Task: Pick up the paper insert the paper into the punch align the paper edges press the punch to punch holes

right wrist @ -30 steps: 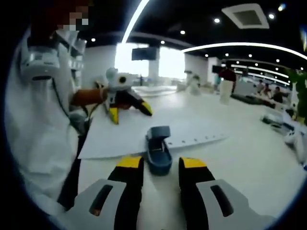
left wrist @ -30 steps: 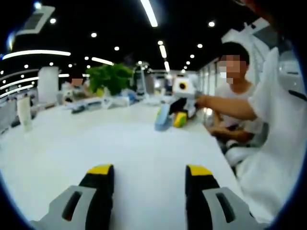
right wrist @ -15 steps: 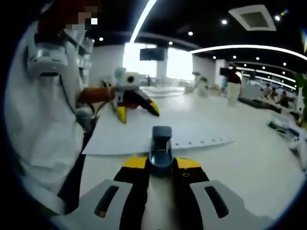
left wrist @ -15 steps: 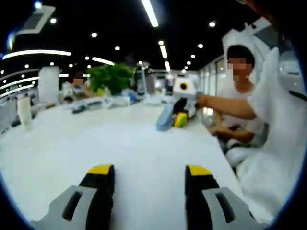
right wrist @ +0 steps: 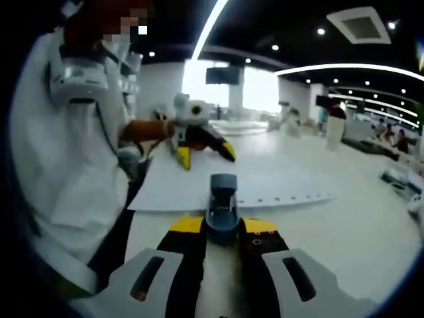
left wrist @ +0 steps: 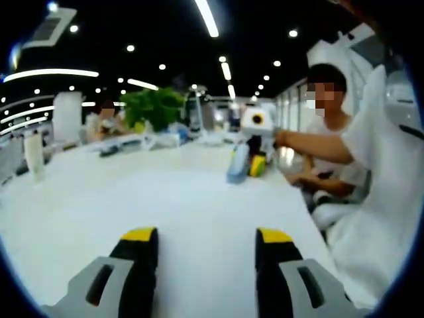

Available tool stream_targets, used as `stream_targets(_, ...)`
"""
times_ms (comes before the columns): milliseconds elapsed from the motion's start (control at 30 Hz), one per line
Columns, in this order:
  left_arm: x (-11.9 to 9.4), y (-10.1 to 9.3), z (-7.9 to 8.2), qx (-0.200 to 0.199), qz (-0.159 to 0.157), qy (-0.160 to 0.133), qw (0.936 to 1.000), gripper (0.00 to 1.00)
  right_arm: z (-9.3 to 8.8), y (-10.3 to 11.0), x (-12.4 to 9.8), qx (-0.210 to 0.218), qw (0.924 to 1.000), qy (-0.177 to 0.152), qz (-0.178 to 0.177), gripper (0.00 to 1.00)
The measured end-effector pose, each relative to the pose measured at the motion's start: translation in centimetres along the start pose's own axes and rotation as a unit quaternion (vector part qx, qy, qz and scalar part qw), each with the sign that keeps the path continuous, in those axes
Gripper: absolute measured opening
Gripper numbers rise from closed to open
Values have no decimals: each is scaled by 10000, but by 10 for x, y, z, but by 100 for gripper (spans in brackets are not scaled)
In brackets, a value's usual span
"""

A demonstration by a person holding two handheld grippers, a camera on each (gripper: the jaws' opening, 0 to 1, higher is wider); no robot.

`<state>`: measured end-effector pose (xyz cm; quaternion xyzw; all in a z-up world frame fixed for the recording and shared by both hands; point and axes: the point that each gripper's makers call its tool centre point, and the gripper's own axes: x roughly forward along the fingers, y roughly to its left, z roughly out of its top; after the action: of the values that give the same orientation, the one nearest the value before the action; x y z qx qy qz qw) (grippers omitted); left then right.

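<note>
Right gripper point(right wrist: 223, 227): jaws closed on the blue punch point(right wrist: 222, 205), which stands up between the yellow tips; seen from the left gripper view, the right gripper point(left wrist: 255, 161) holds the punch point(left wrist: 238, 163) raised at the far side of the bench point(left wrist: 99, 199).
Left gripper point(left wrist: 207, 236): jaws spread apart with nothing between them, low over the sheet; in the right gripper view the left gripper point(right wrist: 205, 149) sits at the far edge of the paper point(right wrist: 199, 185), jaws splayed, held by a hand point(right wrist: 149, 129).
Paper: white sheet lying flat on the bench, just beyond the punch; a row of small holes point(right wrist: 291, 197) runs along the edge nearest the right gripper.
Punch position: nose pointed toward the punched edge; whether it touches the sheet cannot be told.
Person: white sleeve point(right wrist: 66, 165) fills the left of the right gripper view.
Background: green plant point(left wrist: 154, 106), another seated person in white point(left wrist: 328, 142), ceiling light strips point(left wrist: 207, 16).
</note>
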<state>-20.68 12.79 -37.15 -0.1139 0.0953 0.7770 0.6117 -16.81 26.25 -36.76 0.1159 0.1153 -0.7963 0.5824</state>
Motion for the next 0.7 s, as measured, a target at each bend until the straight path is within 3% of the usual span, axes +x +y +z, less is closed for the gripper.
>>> stream_targets(700,1,1,0,0,3,1,10000,60,1,4,1,-92,9995,24,300,22)
